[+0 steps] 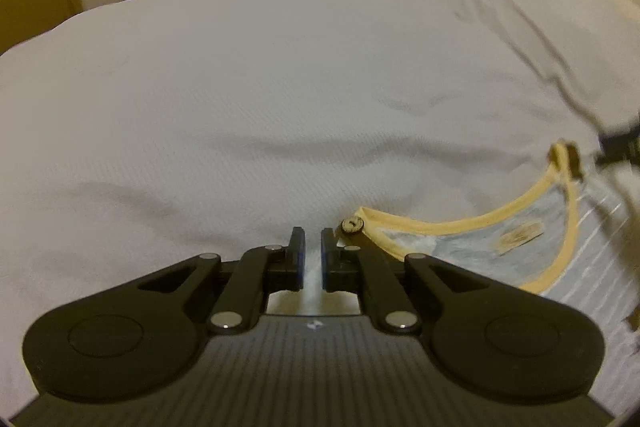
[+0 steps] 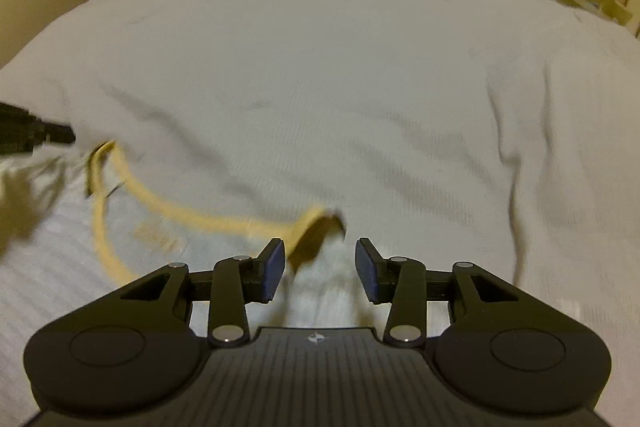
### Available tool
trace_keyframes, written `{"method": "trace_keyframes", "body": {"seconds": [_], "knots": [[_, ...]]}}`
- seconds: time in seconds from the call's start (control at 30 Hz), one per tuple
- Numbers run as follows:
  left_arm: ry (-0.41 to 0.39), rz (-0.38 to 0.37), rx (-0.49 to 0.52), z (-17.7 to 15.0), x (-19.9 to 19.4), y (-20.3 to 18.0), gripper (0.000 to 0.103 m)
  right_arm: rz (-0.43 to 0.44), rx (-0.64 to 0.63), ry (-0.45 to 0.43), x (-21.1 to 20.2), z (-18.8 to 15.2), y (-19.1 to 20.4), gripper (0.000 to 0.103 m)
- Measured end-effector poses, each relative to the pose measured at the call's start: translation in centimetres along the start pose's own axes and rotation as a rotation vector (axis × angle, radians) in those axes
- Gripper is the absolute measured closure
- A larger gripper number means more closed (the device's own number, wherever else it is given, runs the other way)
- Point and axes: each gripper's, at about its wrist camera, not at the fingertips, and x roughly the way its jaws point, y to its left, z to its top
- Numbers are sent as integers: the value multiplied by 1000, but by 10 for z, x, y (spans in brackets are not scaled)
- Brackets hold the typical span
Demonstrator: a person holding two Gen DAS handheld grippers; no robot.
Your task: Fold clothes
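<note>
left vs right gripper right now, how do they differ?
The left gripper has its fingers nearly together, a thin strip of white cloth between them; the right gripper stands wide open, nothing pinched. The left sits at the button end of the shirt's yellow neckline; the right at the other end. The right view is more blurred. Both sit low over the white bedcover.

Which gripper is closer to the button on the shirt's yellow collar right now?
Left. The left gripper sits right beside the button, its fingertip nearly touching. The right gripper is at the collar's opposite end.
</note>
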Motion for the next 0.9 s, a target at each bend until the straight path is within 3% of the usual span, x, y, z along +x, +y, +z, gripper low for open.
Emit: {"method": "trace_keyframes", "body": {"seconds": [0.17, 0.3, 0.43, 0.6, 0.73, 0.9], "knots": [[26, 39, -109, -41, -68, 12, 93, 49, 49, 136, -41, -74, 19, 56], [121, 69, -212, -101, -131, 16, 90, 88, 68, 230, -69, -134, 58, 56], [241, 76, -273, -173, -197, -8, 87, 133, 80, 285, -110, -184, 94, 56], [338, 6, -280, -246, -261, -52, 78, 160, 82, 292, -150, -226, 139, 53], [378, -83, -244, -287, -284, -84, 74, 143, 119, 286, -186, -255, 161, 53], [384, -107, -163, -324, -298, -103, 70, 85, 145, 279, -215, -287, 193, 53]]}}
